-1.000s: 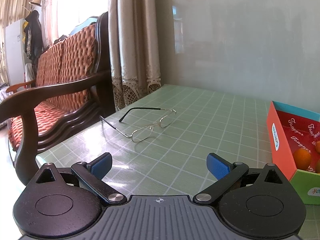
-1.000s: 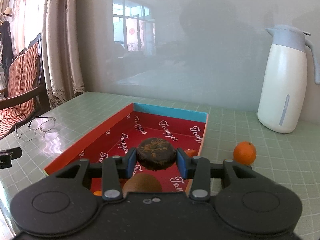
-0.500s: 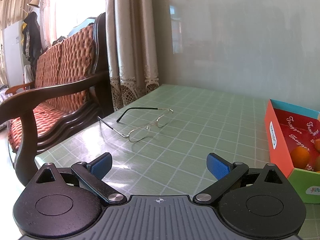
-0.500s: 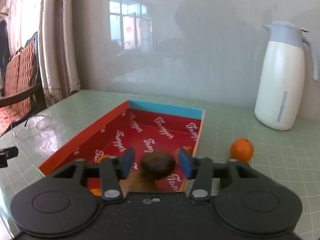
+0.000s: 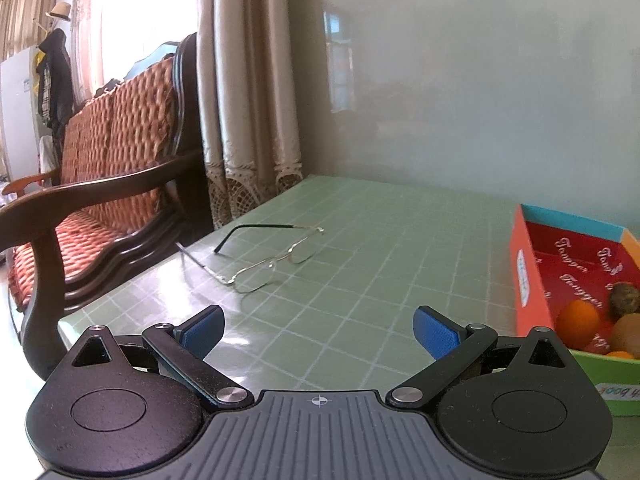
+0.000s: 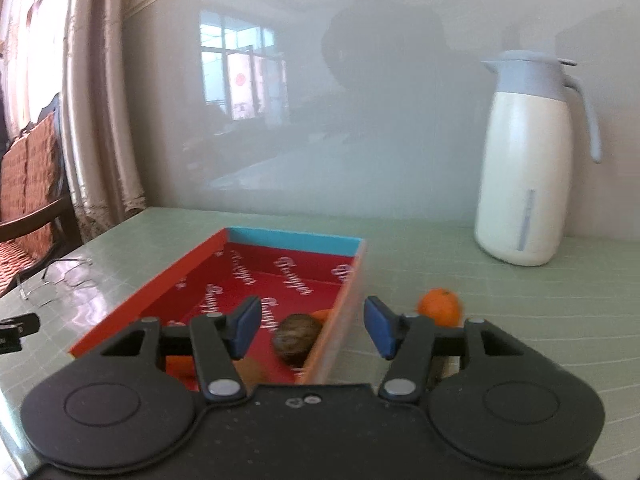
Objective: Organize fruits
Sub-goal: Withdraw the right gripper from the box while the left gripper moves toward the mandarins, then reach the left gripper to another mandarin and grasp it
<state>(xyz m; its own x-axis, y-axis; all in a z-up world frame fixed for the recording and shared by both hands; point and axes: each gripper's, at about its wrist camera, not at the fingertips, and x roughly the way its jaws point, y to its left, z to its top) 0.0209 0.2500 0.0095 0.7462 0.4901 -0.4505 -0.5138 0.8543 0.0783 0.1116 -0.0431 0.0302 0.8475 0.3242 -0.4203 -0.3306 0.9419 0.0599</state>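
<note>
A shallow red box (image 6: 192, 276) with a blue far wall lies on the green table. A dark wrinkled fruit (image 6: 297, 335) lies inside it near the right wall, with orange fruits partly hidden behind my fingers. My right gripper (image 6: 312, 330) is open and empty above the box's near right corner. One loose orange (image 6: 439, 306) sits on the table right of the box. In the left wrist view the box (image 5: 528, 280) holds an orange (image 5: 576, 322), the dark fruit (image 5: 624, 299) and a brown kiwi (image 5: 628, 334). My left gripper (image 5: 319, 330) is open and empty over the table.
A pair of wire-rimmed glasses (image 5: 264, 264) lies on the table left of the box. A white thermos jug (image 6: 524, 168) stands at the back right by the wall. A wooden chair with a red cushion (image 5: 100, 184) stands past the table's left edge.
My right gripper opened and let go of the dark fruit, which now lies in the box. The gripper shifted right. The left gripper turned slightly right, showing more of the box.
</note>
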